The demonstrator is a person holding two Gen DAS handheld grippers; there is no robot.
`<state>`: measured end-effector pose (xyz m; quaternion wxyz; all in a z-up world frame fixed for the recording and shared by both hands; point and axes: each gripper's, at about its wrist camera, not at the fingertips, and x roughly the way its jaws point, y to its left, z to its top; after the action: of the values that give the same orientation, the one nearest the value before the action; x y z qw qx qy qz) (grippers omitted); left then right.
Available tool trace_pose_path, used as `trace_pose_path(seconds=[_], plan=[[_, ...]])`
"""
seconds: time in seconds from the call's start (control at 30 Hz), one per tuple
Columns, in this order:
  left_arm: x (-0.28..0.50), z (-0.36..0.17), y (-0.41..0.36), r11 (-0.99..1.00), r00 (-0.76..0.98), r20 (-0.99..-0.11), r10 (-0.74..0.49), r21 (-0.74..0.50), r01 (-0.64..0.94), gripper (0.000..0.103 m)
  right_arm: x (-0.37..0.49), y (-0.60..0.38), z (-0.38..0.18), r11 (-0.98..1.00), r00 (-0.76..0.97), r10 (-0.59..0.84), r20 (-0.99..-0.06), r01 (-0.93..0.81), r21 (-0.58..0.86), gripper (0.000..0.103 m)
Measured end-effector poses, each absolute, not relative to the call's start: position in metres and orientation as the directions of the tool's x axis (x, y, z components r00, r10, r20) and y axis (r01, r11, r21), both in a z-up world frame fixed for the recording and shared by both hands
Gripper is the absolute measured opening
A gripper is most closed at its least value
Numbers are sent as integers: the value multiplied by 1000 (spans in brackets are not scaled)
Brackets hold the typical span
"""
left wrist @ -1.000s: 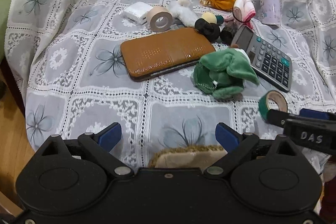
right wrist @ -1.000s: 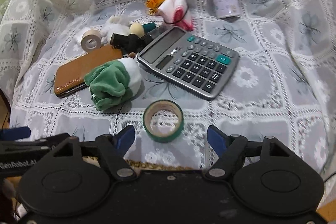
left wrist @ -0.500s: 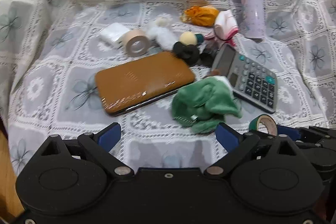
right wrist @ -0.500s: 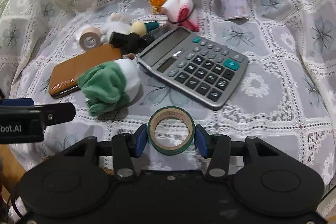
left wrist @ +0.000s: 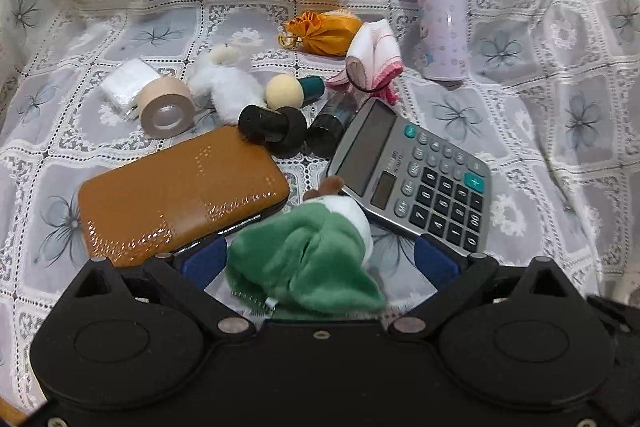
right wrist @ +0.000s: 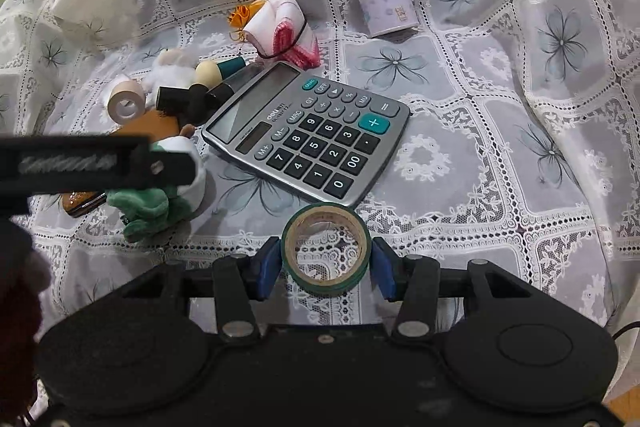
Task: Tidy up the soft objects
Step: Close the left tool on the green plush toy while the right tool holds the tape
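Blue pads of my left gripper [left wrist: 318,263] sit wide apart on either side of the green plush toy [left wrist: 308,259], jaws not yet touching it, so this is the reach step: plush bracketed, not grasped. My right gripper [right wrist: 325,265] has its pads against both sides of the green tape roll [right wrist: 325,249]; I read that as clamped on the roll, which looks to be resting on or just above the lace tablecloth [right wrist: 460,163]. Next move for the left as I judge it: squeeze in on the plush body and lift straight up. It will compress a lot, so the pads need to travel well in before the grip is firm. Obstacles: the brown case [left wrist: 180,195] lies just beside the plush on the left, its near edge right at my left pad, and the calculator [left wrist: 412,179] corner is just beside my right pad, so closing could nudge either one. The plush's white end with the brown nub touches the calculator's edge. Other soft things sit further back: white fluffy toy [left wrist: 220,83], orange pouch [left wrist: 324,33], folded pink-white cloth [left wrist: 374,55]. Hard clutter among them: beige tape roll [left wrist: 166,107], black cylinder [left wrist: 272,127], sponge-tipped applicator [left wrist: 286,91], purple bottle [left wrist: 440,11] lying well apart at the back.
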<state>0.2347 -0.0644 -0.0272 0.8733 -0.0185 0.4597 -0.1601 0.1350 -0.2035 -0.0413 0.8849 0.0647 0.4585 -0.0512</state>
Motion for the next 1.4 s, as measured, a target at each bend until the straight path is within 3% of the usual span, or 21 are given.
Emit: trace_pose_path(seconds=[0.2,0.27,0.37,0.7,0.83,1.03,1.1,1.13,1.17,1.23,1.4], plan=[[250,-41,-69,965,506,-824,-253,-177,195,93,128,-204,-40,985,573,-38,-818,159,65,48],[253,-45,-68,969,506,-829,-240,-176,171,76,125,-204,-39,984,573,-44,-818,165,62,48],[255,-45,-63,965,503,-823,-262,-214,153,66,118,-204,-36,983,577,-49,-815,172,63,48],[213,-9,-48,958,538,-793,-286,-223,181,54,82,-204,-14,972,604,-50,-795,211,99,48],[186,3,-36,953,543,-784,-300,-231,194,42,64,-202,-3,969,621,-44,-782,218,118,48],[153,3,-24,959,545,-790,-281,-209,192,42,40,-195,5,968,636,-33,-771,211,133,48],[157,-1,-26,963,537,-800,-266,-197,183,47,40,-193,5,970,633,-29,-774,206,131,48],[159,-1,-27,963,539,-799,-266,-193,190,56,40,-192,6,971,635,-27,-772,202,131,48],[161,-1,-30,963,545,-796,-264,-184,198,76,41,-191,7,971,638,-27,-770,199,131,48],[167,1,-37,967,570,-784,-244,-154,202,92,43,-190,8,972,642,-25,-766,196,133,48],[184,-7,-47,970,582,-779,-233,-145,194,92,54,-192,2,972,631,-11,-776,190,140,48]])
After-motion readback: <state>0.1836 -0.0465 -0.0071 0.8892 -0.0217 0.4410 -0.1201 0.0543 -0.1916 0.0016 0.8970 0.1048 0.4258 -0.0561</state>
